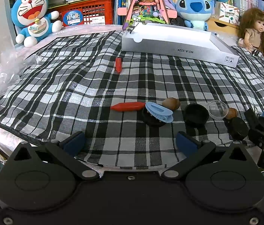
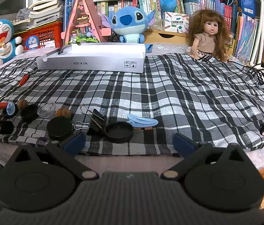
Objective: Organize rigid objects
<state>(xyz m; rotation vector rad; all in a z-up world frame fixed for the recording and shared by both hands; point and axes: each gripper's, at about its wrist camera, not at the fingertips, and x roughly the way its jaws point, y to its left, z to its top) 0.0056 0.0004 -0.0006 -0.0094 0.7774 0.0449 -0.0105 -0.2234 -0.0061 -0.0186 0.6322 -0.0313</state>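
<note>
Right wrist view shows our grippers [image 2: 128,140] [image 1: 130,142] both spread and empty; clips [image 2: 142,122], caps [image 2: 118,131] and nuts [image 2: 63,112] litter the plaid cloth [image 2: 188,97], the white box [image 2: 94,61] barely filled.

Blue clips [image 2: 142,122], black lids [image 2: 118,131], red pens [image 1: 127,106], possibly nuts [image 1: 171,103], on cloth

Checked cloth [image 2: 188,93]: right half bare from near edge back to the white box [image 2: 94,61] and doll [image 2: 207,37]; open passage there. Near-left edge crowded: black binder clip [image 2: 96,121], black lid [image 2: 118,131] and blue hair clip [image 2: 143,121] bunched together, touching or nearly so. Further left, black cups, clear dome [image 1: 217,109], nuts and red piece [image 1: 128,106] form a tight row. Mid-cloth open except one small red piece [image 1: 118,65] near the box.
</note>
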